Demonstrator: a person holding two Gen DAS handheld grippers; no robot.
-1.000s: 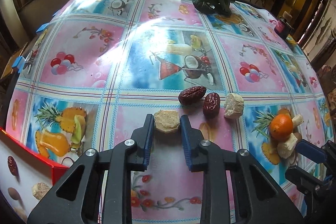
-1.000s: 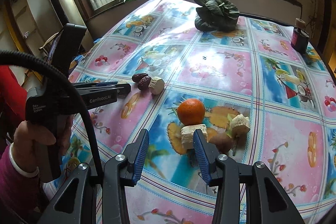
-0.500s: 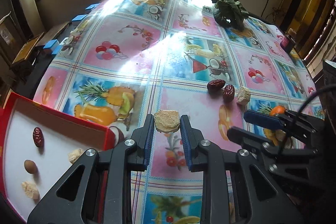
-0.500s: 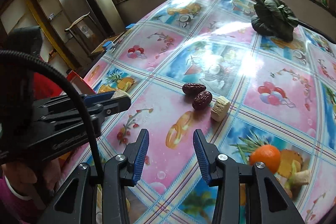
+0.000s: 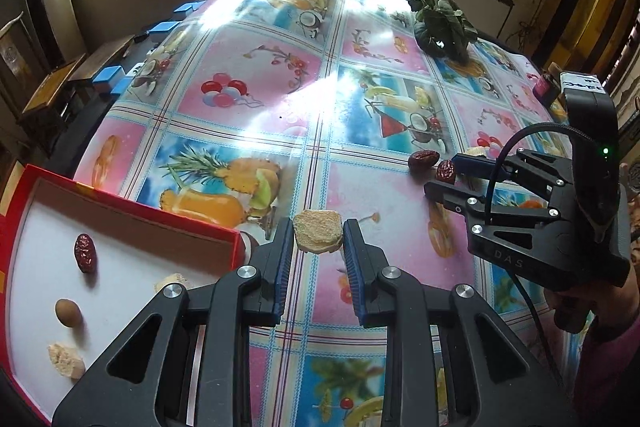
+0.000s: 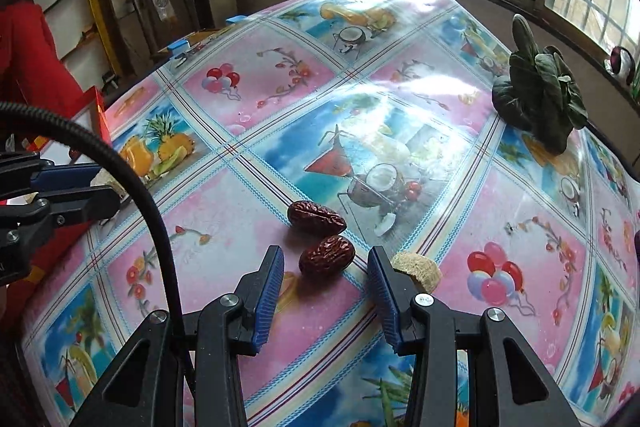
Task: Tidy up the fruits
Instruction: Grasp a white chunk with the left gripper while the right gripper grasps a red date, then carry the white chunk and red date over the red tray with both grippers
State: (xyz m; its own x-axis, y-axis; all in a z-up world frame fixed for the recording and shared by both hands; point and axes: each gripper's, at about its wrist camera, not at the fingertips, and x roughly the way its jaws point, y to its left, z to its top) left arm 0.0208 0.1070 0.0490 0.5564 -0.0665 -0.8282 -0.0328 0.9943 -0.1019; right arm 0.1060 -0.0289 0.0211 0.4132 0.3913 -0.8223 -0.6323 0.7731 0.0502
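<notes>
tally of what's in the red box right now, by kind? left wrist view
In the red box:
Red date: 1
Brown round nut-like piece: 1
Pale crumbly chunks: 2
Total: 4

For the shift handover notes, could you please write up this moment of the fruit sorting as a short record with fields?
left gripper: shut on a pale round slice, held above the tablecloth
right gripper: open, jaws either side of the near red date, not touching
second red date: just beyond the first
red tray: holds a date, a brown round fruit, pale pieces
leafy greens: far side of table
</notes>
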